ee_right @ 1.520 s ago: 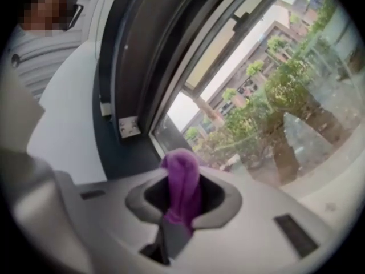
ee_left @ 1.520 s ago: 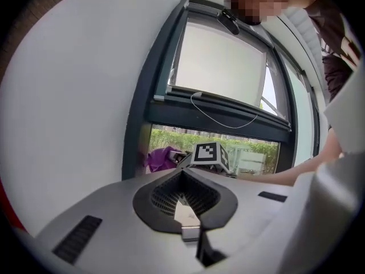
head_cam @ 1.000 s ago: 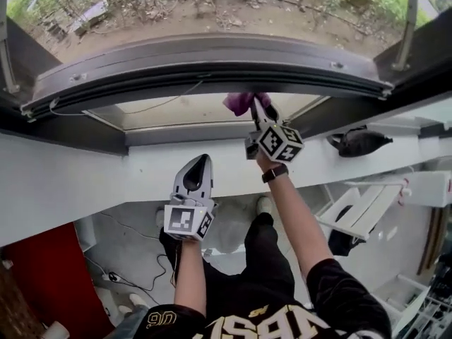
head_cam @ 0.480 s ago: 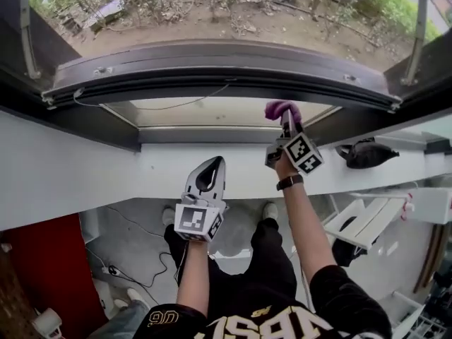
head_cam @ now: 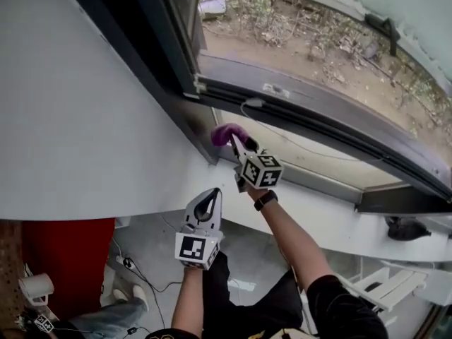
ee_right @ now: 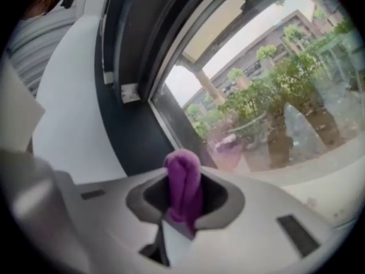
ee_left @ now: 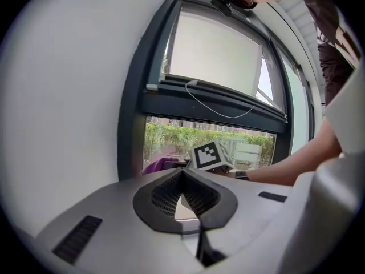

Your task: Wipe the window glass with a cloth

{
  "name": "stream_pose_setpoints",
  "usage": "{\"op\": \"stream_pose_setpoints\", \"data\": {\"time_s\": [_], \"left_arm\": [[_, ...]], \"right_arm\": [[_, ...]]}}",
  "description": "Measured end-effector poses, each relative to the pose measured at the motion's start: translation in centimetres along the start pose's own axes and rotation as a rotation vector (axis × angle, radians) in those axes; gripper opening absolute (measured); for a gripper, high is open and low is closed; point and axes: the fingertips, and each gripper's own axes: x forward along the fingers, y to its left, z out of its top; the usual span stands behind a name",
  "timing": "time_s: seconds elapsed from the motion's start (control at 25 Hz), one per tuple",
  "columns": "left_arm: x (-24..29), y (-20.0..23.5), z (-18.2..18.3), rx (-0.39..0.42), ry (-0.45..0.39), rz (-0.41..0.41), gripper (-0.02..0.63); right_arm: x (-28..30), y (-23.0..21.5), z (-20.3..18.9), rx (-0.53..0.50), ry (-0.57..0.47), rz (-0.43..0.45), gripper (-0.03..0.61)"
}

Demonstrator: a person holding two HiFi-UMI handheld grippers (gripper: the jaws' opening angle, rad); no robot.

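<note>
Purple cloth pinched tight in the right gripper, at the glass corner just beside the dark window frame. Left gripper closed on nothing, lower than the frame. Looks mid-wipe; cannot tell cleaned glass from what remains.

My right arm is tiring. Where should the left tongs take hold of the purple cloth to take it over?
Probably the rounded, folded end of the purple cloth that bulges past the right tongs; the rest is clamped between them. The left tongs, now shut and empty, would open and come from the left, across the fold.
</note>
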Motion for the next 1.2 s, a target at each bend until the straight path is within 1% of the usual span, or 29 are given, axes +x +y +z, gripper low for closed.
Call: {"op": "stream_pose_setpoints", "data": {"time_s": [0.12,0.24,0.36,0.44,0.6,0.76,0.88,1.04,1.08,1.12,1.2], "left_arm": [[-2.4,1.2,-0.4,-0.021,0.039,-0.039,0.009],[-3.4,2.1,0.1,-0.015,0.025,-0.053,0.009],[-2.4,1.6,0.5,-0.017,0.005,-0.053,0.009],[-1.5,-0.5,1.0,-0.012,-0.002,-0.066,0.009],[0.5,-8.0,0.7,-0.009,-0.025,-0.149,0.009],[2.8,-16.6,-0.1,-0.007,-0.017,-0.235,0.009],[4.7,-24.1,-1.6,-0.017,-0.010,-0.318,0.009],[6.4,-33.7,-4.3,-0.041,0.008,-0.448,0.009],[6.7,-35.8,-4.8,-0.041,0.013,-0.474,0.009],[6.9,-37.6,-5.3,-0.037,0.016,-0.498,0.009],[7.1,-40.3,-5.8,-0.030,0.013,-0.542,0.009]], "right_arm": [[2.7,1.7,-2.1,0.052,0.021,-0.016,0.084],[3.8,2.5,-2.4,0.098,0.018,-0.037,0.084],[2.4,0.5,-1.8,0.118,0.007,-0.077,0.084],[-0.5,-1.9,-1.2,0.137,-0.006,-0.113,0.084],[-9.0,-7.8,0.9,0.154,-0.048,-0.171,0.084],[-19.6,-15.4,2.7,0.167,-0.104,-0.280,0.084],[-29.0,-22.3,3.2,0.224,-0.161,-0.405,0.084],[-42.3,-32.5,3.9,0.352,-0.284,-0.666,0.084],[-45.2,-34.7,4.2,0.380,-0.321,-0.715,0.084],[-47.7,-36.3,4.6,0.395,-0.354,-0.746,0.084],[-51.1,-38.1,5.6,0.383,-0.393,-0.772,0.084]]}}
